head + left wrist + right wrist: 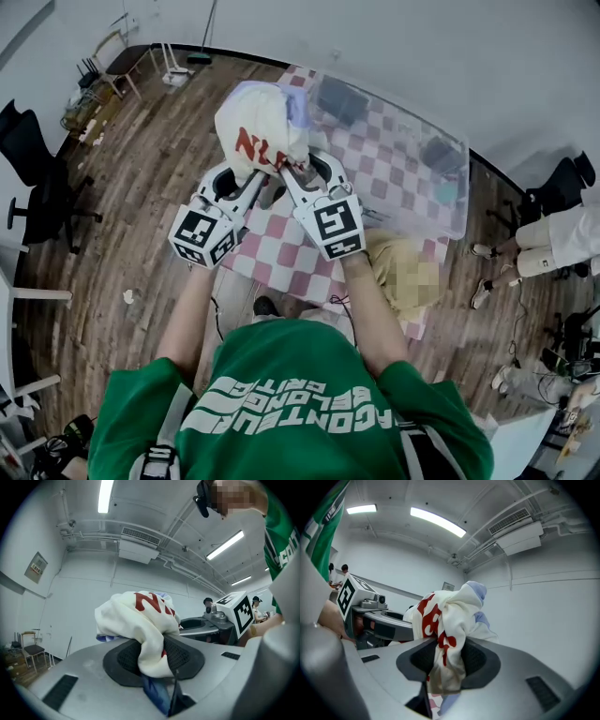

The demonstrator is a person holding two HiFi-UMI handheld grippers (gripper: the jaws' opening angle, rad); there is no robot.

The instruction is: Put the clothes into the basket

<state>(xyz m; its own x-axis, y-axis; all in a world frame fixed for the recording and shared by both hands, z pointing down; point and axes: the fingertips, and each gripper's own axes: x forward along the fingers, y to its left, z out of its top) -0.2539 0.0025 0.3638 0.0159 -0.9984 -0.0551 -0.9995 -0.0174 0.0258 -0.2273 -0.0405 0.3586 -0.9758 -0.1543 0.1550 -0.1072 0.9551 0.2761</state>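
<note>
White cloth printed with red letters makes up the one bundle of clothes [258, 127] in play, with a pale blue piece [298, 101] tucked into its top. It hangs in the air between two grippers, above the near corner of the basket and not in it. The left gripper [249, 176] has its jaws closed on the bundle's lower left fold. In the left gripper view the white cloth [140, 620] is pinched between the dark ribbed pads [185, 656], and a strip of blue fabric [157, 693] trails below them. The right gripper [292, 176] is clamped in the same way on the lower right fold. In its own view the cloth [447, 616] is squeezed between the pads [476, 660], and the pale blue piece pokes out above. The two marker cubes, one per gripper, sit side by side just in front of the person's green T-shirt [300, 394]. One clear plastic basket [461, 192] lies beyond the grippers on a pink-and-white checked mat [281, 253], with a few dark items dimly visible through its wall. One yellow garment [394, 258] lies on the mat just beside the right forearm, apart from the basket. The mat covers a stretch of wooden floor [141, 187]. One black office chair [33, 178] stands well to the left. At the right edge, beside another dark chair [567, 178], are a second person's legs [548, 244]. The raised bundle itself hides the part of the mat behind it.
</note>
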